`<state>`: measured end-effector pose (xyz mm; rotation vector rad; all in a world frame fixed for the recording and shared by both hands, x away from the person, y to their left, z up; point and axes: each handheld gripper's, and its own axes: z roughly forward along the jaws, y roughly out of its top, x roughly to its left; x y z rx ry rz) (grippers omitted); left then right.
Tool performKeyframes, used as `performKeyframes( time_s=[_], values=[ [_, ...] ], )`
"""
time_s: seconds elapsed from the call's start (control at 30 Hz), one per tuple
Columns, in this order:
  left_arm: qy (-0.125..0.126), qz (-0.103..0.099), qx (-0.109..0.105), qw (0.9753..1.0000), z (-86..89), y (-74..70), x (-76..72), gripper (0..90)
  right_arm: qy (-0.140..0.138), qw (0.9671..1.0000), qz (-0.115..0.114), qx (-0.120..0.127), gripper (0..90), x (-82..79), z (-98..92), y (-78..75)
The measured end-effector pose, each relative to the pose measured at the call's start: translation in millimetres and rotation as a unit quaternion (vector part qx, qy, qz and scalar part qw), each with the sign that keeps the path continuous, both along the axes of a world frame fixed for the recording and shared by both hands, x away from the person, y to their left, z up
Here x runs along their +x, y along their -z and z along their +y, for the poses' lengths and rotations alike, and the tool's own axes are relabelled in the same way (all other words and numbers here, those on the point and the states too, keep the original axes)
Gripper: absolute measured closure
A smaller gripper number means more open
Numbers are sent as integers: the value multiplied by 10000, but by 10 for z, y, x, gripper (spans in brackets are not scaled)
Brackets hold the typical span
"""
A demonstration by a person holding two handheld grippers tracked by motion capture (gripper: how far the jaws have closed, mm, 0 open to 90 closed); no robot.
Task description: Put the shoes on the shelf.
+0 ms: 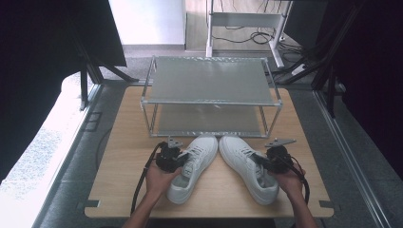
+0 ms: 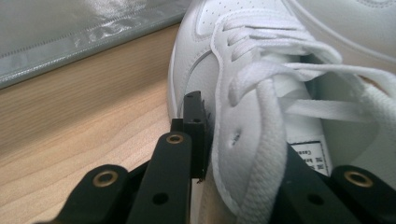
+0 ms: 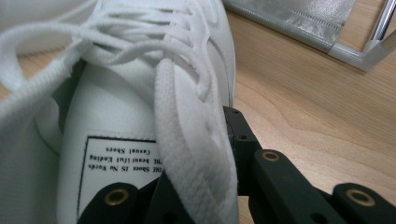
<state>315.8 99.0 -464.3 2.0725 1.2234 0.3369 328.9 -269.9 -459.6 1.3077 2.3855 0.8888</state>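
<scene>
Two white lace-up sneakers lie on the wooden table, toes together and pointing at the rack. The left shoe has my left gripper shut on its outer side wall by the lace holes. In the left gripper view one jaw presses the outside of the shoe and the other is inside the opening, so the left gripper pinches the upper. The right shoe is held the same way by my right gripper. In the right gripper view the right gripper clamps the shoe's lace edge.
A two-tier metal shoe rack with grey shelves stands just behind the shoes' toes. Hands and forearms come in from the table's front edge. Dark frames and cables stand on the floor around the table.
</scene>
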Motion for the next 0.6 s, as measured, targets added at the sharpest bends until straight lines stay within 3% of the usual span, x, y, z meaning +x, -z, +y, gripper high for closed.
performKeyframes(
  time_s=[0.03,0.33,0.43,0.6],
  values=[
    [30,3,-20,10000,13,-1,1,828,-11,9999,-11,112,853,-1,-26,-2],
    [102,-15,-316,9994,89,-53,-18,830,-70,9996,-99,262,851,-43,-55,-42],
    [101,-41,-595,9982,171,-121,-30,831,-82,9991,-175,368,850,-72,-89,-82],
    [-3,-156,-799,9967,263,-185,-56,831,-152,9977,-293,590,850,-117,-128,-133]
  ],
)
